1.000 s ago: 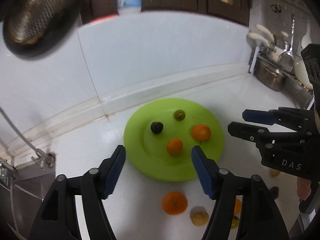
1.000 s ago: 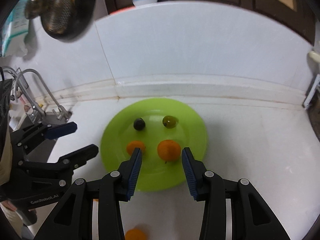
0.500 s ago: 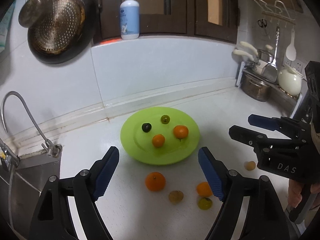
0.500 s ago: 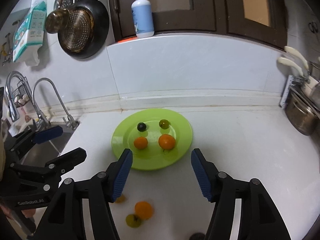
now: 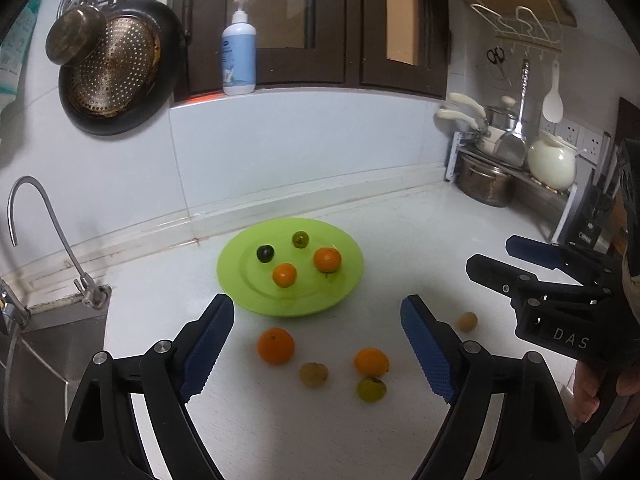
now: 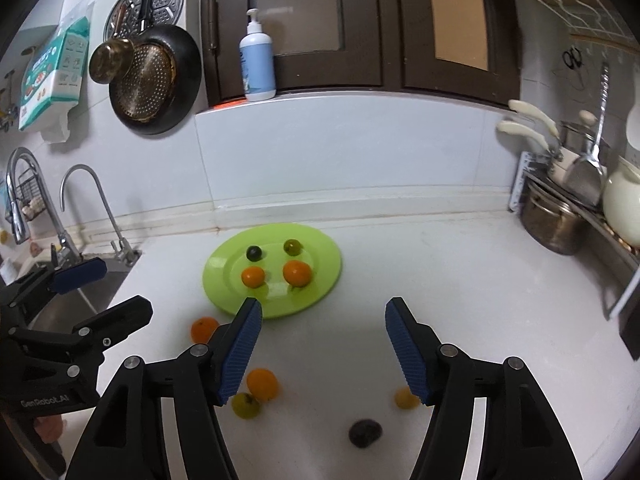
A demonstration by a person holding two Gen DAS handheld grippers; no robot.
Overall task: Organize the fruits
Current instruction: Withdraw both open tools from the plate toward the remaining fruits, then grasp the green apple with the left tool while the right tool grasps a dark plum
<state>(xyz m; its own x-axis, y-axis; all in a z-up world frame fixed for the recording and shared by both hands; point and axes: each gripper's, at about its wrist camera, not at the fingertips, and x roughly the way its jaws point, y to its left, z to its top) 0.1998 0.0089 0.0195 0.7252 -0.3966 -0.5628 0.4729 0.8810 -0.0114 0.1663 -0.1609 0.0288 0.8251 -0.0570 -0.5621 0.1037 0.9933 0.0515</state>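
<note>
A green plate (image 5: 240, 272) (image 6: 216, 276) holds two oranges (image 5: 284, 275) (image 5: 327, 259), a dark fruit (image 5: 265, 253) and a green fruit (image 5: 300, 239). Loose on the white counter in front of it lie two oranges (image 5: 275, 345) (image 5: 371, 362), a brownish fruit (image 5: 314, 373), a yellow-green fruit (image 5: 371, 389), a small tan fruit (image 5: 467, 321) and a dark fruit (image 6: 364, 433). My left gripper (image 5: 317, 308) (image 6: 120, 290) hovers over the loose fruits, its jaws opening with nothing between them. My right gripper (image 6: 323, 307) (image 5: 494, 254) is beside it, jaws also opening and empty.
A sink (image 5: 52, 344) with a curved tap (image 5: 44, 216) lies left of the counter. A rack with pots (image 5: 486, 188) and a cream kettle (image 5: 552, 162) stands at the right. The tiled wall runs behind the plate, with a pan (image 5: 116, 68) and a soap bottle (image 5: 239, 60) above.
Both grippers have drawn back from the plate and risen a little, and their jaws have widened. The right gripper no longer frames the orange on the plate. The loose fruits have come into view.
</note>
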